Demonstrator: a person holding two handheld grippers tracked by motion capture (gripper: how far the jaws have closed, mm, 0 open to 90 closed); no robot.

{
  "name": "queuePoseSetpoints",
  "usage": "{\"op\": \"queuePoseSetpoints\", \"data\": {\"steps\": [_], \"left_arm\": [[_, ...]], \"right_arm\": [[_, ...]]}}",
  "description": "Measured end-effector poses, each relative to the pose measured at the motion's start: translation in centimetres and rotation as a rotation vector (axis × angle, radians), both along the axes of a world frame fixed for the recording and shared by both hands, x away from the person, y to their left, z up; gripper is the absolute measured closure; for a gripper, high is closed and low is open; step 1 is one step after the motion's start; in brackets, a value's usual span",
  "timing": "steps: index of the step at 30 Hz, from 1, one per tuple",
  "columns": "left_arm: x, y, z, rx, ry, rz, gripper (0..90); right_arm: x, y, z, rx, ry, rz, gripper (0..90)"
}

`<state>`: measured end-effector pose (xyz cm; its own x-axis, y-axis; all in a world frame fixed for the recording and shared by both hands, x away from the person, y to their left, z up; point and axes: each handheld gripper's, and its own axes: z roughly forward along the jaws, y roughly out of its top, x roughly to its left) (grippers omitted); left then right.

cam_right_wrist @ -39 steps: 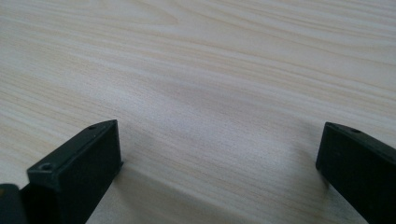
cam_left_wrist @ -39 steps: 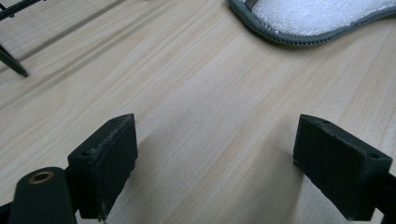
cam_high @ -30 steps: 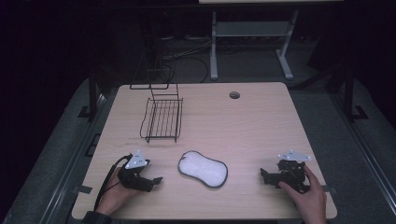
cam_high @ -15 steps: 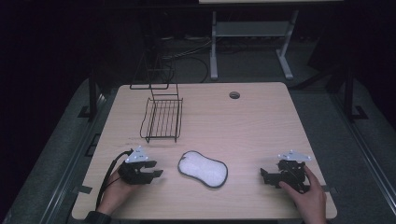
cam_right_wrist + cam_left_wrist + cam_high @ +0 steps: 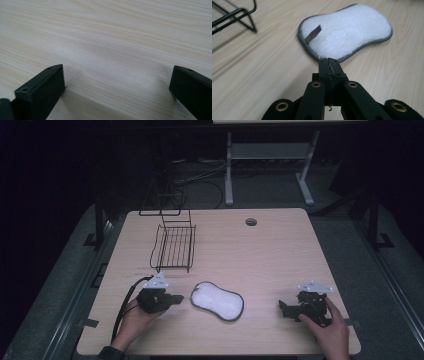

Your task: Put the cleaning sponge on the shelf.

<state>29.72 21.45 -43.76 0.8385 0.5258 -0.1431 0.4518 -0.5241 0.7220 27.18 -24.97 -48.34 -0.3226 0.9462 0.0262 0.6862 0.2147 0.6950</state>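
The fluffy white pad (image 5: 217,301) with its dark rim lies flat on the tabletop (image 5: 260,255) in the lower middle of the high view, between the two hands and touching neither. In the left gripper view it sits in the upper right, a small brown tag on its near end.

The left gripper (image 5: 172,299), at the lower left of the high view, has just been closing: a second ago its fingers (image 5: 329,65) stood wide apart, and now they are pressed together with nothing between them, their tips pointing at the pad's near edge and stopping just short of it. The hand has also edged up and toward the pad. This looks like a test squeeze or a lead-in, not a grasp; the pad is not yet taken.

The right gripper (image 5: 285,308), at the lower right, has not shifted. Its fingers (image 5: 42,87) stand wide open over bare wood.

Counted: one pad, one black wire rack (image 5: 172,246) in the upper left of the tabletop, well apart from the pad, one round cable hole (image 5: 251,222) near the far edge, two grippers.
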Motion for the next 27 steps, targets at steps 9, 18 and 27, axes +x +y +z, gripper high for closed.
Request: {"op": "queuePoseSetpoints", "data": {"steps": [9, 18, 27], "left_arm": [[1.2, -2.3, 0.4, 0.007, -0.019, -0.035, 89.8], [3.6, -4.8, 0.7, 0.002, -0.028, -0.056, 89.8], [5.5, -6.8, -0.3, 0.04, -0.013, -0.078, 89.8]], "right_arm": [[0.0, 0.0, 0.0, 0.0, 0.0, 0.0, 0.0], [0.0, 0.0, 0.0, 0.0, 0.0, 0.0, 0.0], [0.0, 0.0, 0.0, 0.0, 0.0, 0.0, 0.0]]}}
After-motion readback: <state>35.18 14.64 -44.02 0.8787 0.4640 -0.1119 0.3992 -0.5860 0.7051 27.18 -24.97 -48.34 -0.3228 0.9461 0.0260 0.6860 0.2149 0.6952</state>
